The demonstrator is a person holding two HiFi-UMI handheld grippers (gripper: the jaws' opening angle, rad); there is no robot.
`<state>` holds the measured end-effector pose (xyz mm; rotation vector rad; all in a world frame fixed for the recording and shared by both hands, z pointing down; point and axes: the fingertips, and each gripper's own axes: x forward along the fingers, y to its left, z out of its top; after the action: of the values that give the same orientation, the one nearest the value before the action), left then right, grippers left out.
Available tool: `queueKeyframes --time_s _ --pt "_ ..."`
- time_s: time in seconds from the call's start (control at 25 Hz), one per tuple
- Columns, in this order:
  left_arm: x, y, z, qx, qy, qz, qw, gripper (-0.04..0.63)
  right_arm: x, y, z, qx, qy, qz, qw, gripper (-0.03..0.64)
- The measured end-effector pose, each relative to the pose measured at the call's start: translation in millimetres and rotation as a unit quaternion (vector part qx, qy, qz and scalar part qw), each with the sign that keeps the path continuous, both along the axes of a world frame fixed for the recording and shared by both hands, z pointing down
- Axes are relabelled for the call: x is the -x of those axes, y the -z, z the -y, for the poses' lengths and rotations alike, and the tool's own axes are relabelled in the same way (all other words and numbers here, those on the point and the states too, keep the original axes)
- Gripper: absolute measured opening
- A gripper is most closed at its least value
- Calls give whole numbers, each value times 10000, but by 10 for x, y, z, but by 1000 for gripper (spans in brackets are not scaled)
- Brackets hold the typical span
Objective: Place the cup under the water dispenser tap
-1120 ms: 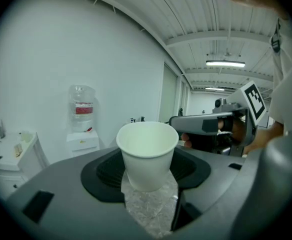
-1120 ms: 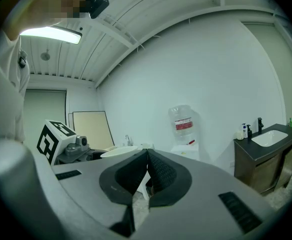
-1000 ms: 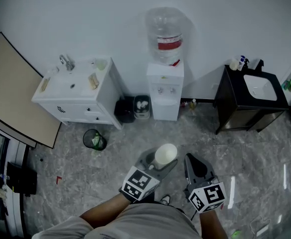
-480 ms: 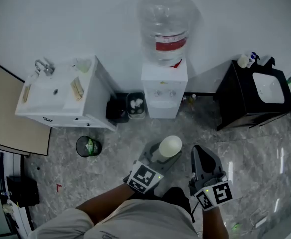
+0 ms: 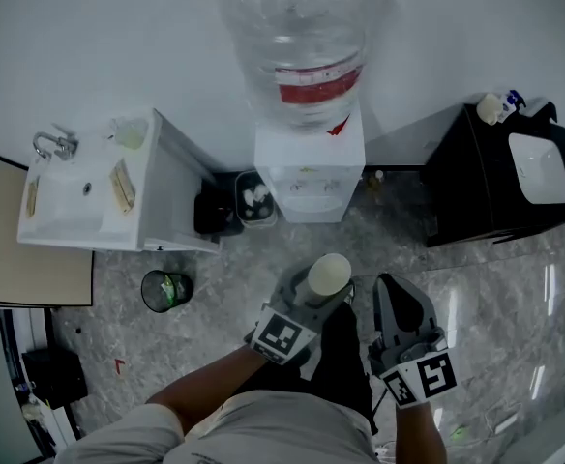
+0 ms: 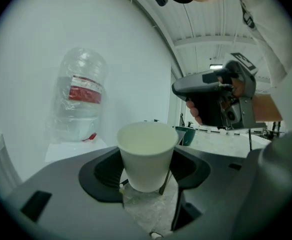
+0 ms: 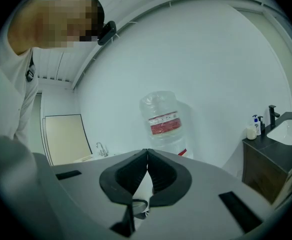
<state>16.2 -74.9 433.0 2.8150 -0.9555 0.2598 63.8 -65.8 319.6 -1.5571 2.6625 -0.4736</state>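
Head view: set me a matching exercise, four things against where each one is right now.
Things:
1. cup
2. dispenser
3. white vanity
4. black vanity

Places:
A. bears the bottle
B. in the left tongs
C. left of the dispenser
D. right of the dispenser

Pairs: 1-B, 2-A, 3-C, 4-D

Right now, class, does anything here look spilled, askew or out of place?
Nothing spilled: the paper cup stands upright in the left tool. Only a small red scrap lies on the floor, outside the waste bin.
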Motion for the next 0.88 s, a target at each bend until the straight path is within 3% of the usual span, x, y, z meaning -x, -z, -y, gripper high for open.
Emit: queueKeyframes --time_s 0.44,0.72,0.88 --pt "-84 -1336 1296 382 628 219 9971 259 -277 -668 1452 -93 572 174 9982 17" --pt "-165 -2815 1646 398 368 565 9969 259 -252 -1582 1674 60 477 299 9984 17" --pt "-49 -3662 1840 548 489 721 9947 259 -219 -2134 1744 156 438 310 9984 17"
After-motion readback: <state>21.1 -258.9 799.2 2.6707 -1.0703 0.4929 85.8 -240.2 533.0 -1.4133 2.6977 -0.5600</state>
